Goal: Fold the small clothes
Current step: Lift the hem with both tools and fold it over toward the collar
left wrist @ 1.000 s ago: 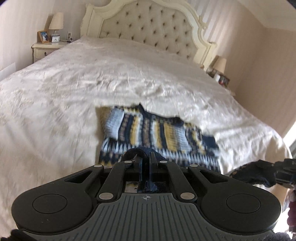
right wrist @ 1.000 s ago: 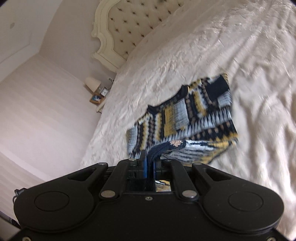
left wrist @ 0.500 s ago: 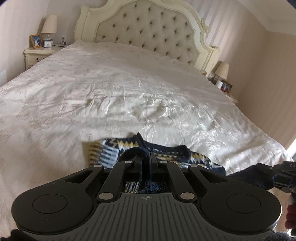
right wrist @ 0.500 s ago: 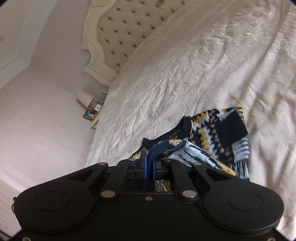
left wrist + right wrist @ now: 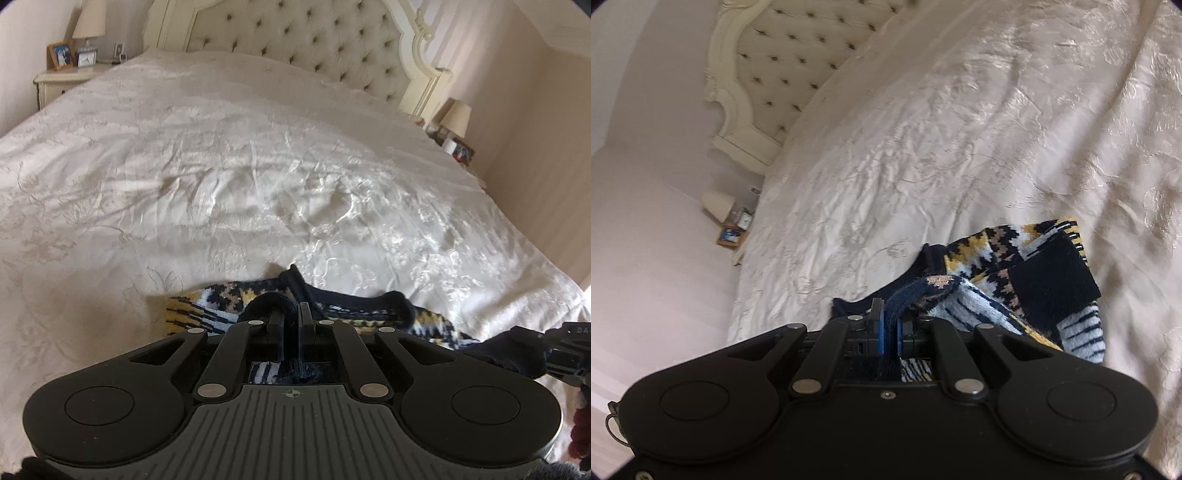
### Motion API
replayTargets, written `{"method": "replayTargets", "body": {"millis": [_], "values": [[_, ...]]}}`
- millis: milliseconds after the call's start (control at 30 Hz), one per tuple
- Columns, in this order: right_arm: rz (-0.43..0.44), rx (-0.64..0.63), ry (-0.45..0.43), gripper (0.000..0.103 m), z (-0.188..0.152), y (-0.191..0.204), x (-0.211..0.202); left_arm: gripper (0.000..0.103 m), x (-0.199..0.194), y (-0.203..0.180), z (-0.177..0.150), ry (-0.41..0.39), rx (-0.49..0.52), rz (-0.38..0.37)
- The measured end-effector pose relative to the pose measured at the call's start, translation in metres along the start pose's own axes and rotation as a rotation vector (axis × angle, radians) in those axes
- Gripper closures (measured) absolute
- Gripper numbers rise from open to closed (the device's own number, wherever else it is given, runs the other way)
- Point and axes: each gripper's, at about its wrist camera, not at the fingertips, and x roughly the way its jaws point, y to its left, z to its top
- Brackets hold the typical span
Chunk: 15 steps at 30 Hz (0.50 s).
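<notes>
- Left claw (image 5: 291, 314): low centre of the left wrist view, jaws drawn together and clamped on a dark navy ribbed edge of the knitted sweater (image 5: 229, 306). The knit loops up over the fingertips and a scrap of it shows behind them inside the claw body.
- Right claw (image 5: 889, 317): low centre of the right wrist view, blue pads (image 5: 880, 328) pressed tight on another navy ribbed edge of the same sweater.
- The sweater is patterned in navy, yellow, pale blue and white. It lies bunched on the bedspread (image 5: 258, 166) at the near end of the bed, in the lower middle of both views.
- Right wrist view: a doubled layer of the sweater spreads to the right of the claw, with a solid navy patch uppermost and a pale blue striped part toward the lower right.
- Left wrist view: the right claw shows at the right edge of the frame, navy knit bulging at its tip.
- The bedspread is cream, shiny and creased, bare beyond the garment.
- Tufted headboard (image 5: 314, 44) across the top of the left wrist view.
- Nightstand (image 5: 62, 79) at upper left with a lamp (image 5: 88, 26), a framed photo (image 5: 61, 55) and a small clock.
- Second lamp (image 5: 456, 118) at the right of the headboard.
</notes>
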Motion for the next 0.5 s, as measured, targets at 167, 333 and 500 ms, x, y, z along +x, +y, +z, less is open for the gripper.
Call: {"method": "replayTargets", "body": {"millis": [167, 333, 500], "values": [[-0.043, 0.019, 0.011, 0.09, 0.005, -0.006, 0.022, 0.097, 0.027, 0.012, 0.004, 0.03, -0.024, 0.0], [-0.082, 0.034, 0.017, 0.09, 0.014, -0.01, 0.044, 0.097, 0.054, 0.02, 0.009, 0.061, -0.031, 0.006], [-0.122, 0.061, 0.031, 0.089, 0.023, -0.016, 0.066, 0.097, 0.078, 0.027, 0.013, 0.092, -0.018, 0.016]]}}
